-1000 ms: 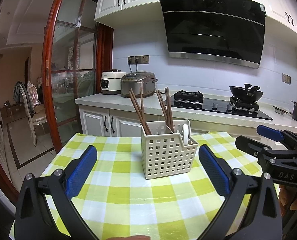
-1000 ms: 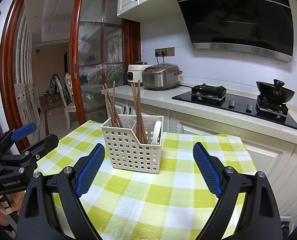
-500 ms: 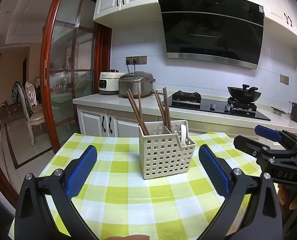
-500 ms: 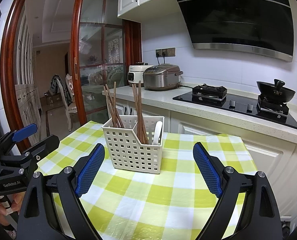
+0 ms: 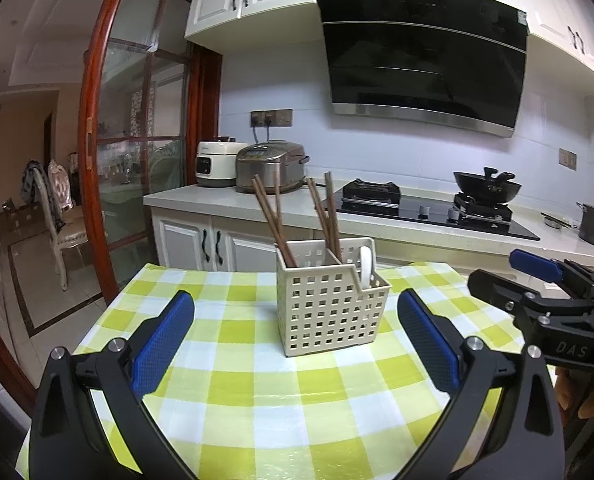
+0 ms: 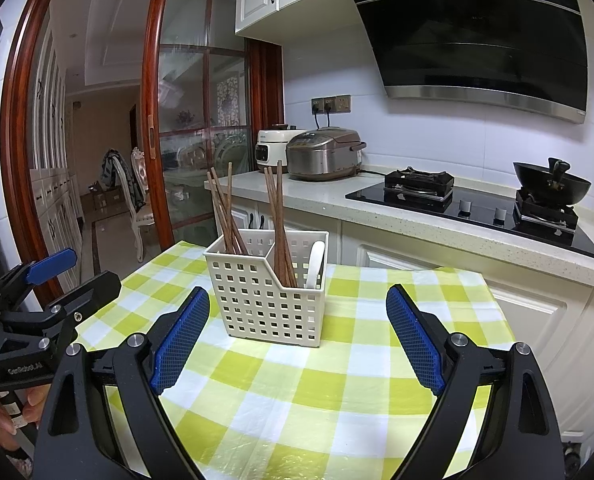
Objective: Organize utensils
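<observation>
A cream perforated utensil basket (image 5: 331, 312) stands on the green-and-white checked table (image 5: 257, 392). Brown chopsticks (image 5: 273, 220) stand in its left and middle sections, and a white spoon (image 5: 365, 266) sits in the right section. The basket also shows in the right wrist view (image 6: 269, 300), with chopsticks (image 6: 223, 212) and spoon (image 6: 315, 262). My left gripper (image 5: 297, 340) is open and empty, short of the basket. My right gripper (image 6: 297, 336) is open and empty, also short of it. Each gripper shows at the edge of the other's view.
Behind the table runs a counter (image 5: 225, 196) with two rice cookers (image 5: 271, 166), a gas hob (image 5: 429, 208) and a black wok (image 5: 487, 186). A wood-framed glass door (image 5: 137, 152) stands at the left. The table's far edge lies just behind the basket.
Both grippers have drifted slightly; the basket sits a little further left in the left wrist view. Both stay open and empty. The basket has not moved.
</observation>
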{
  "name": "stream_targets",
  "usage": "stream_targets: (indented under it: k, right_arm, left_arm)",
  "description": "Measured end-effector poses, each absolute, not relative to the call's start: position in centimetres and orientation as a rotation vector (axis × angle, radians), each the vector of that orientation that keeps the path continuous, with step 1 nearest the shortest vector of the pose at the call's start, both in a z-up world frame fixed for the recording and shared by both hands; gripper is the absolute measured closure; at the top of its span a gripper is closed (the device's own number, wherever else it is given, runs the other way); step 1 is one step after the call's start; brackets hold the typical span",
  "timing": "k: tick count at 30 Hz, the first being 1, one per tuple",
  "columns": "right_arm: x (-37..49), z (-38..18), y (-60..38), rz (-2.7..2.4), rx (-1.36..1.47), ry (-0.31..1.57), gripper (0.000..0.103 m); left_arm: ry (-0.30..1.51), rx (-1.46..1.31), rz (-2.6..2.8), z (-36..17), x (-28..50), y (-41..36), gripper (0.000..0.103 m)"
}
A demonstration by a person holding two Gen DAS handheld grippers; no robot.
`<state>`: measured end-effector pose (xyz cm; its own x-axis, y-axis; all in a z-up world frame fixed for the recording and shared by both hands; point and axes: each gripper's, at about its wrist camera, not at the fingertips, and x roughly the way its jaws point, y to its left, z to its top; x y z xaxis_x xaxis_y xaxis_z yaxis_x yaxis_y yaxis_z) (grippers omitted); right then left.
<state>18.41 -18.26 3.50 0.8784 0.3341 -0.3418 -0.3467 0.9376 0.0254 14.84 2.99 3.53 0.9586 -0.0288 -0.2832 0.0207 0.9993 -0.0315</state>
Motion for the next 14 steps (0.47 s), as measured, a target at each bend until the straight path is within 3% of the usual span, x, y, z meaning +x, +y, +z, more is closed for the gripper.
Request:
stream_targets:
  k: [14]
  right_arm:
    - [18.43,3.54,-18.14,0.357,-0.038,0.351,0.019]
  left_arm:
    - [0.311,-0.021,-0.039,3.29,15.12,3.05,0.005]
